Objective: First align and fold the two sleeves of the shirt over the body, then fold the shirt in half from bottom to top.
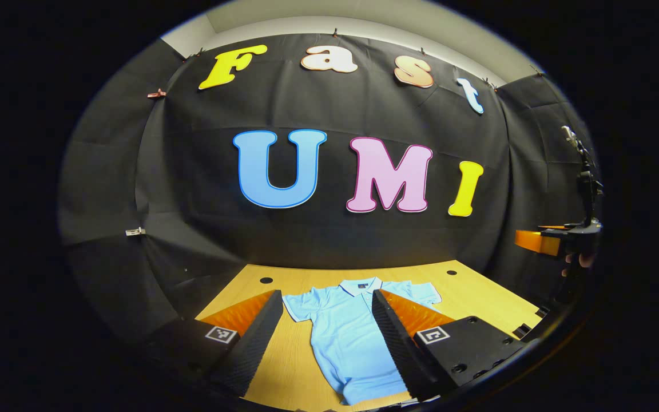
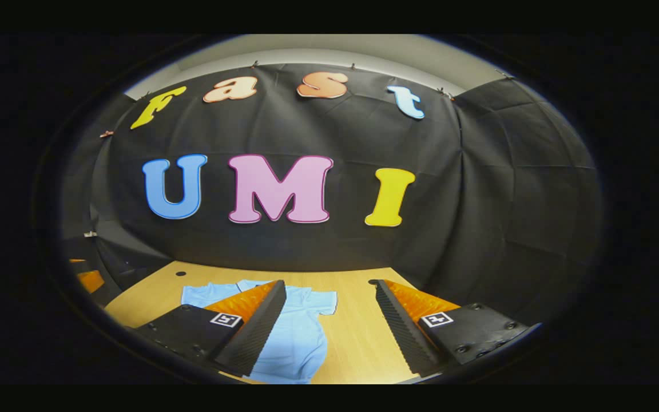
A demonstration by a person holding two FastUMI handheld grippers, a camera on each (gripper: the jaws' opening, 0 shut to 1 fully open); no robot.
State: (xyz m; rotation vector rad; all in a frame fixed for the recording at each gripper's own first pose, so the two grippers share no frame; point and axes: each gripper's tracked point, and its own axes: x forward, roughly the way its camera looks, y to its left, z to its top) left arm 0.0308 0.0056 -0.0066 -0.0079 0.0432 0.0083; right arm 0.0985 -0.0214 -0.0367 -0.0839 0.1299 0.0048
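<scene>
Dim booth, soft overhead light perhaps, fisheye-warped edges, sharp centre.

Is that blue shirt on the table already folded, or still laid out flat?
Spread flat. The light blue polo shirt lies open on the wooden table, collar away from the camera, both short sleeves still out to the sides.

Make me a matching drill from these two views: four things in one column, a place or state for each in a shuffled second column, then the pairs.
Things
1. shirt
2. left gripper
3. right gripper
4. table

Place or state
A. wooden top with small dark holes near its far edge
B. open, held above the shirt's body
C. lying flat, collar toward the wall, sleeves spread out
D. open, held above bare wood beside the shirt's sleeve

Pairs: 1-C, 2-B, 3-D, 4-A
</scene>
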